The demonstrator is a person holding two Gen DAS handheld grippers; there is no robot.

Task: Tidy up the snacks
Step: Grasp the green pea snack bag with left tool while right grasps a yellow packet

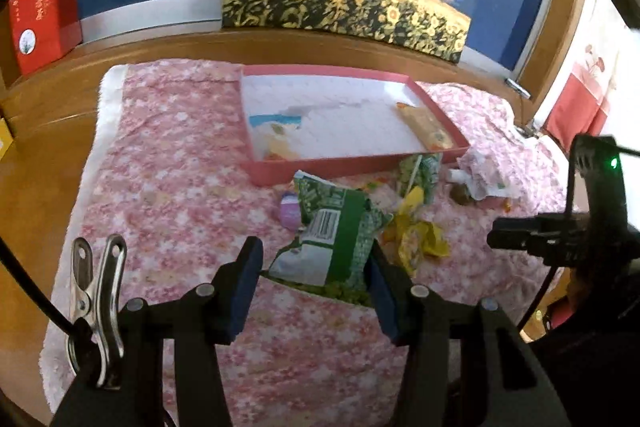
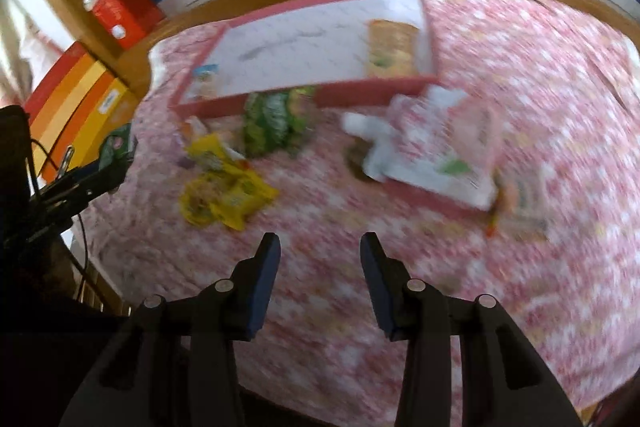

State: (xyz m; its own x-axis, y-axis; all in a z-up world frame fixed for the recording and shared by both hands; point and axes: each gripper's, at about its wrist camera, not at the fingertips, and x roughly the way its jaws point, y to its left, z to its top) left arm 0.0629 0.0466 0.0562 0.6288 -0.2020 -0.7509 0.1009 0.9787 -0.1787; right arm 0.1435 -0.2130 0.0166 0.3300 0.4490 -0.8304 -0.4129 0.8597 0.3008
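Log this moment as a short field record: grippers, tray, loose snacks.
left gripper: shut on green snack bag
right gripper: open, nothing between fingers
pink tray: on floral cloth, holds orange packet and a small packet at its near left corner
loose on cloth: yellow packets, second green bag, white bag

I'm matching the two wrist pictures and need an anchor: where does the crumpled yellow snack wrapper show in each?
Left wrist view: the yellow snack wrapper lies right of centre on the floral cloth, just right of the green packet between the left gripper's fingers.
Right wrist view: the wrapper lies left of centre, ahead of the empty right gripper.
Shared landmark: the pink tray behind it.
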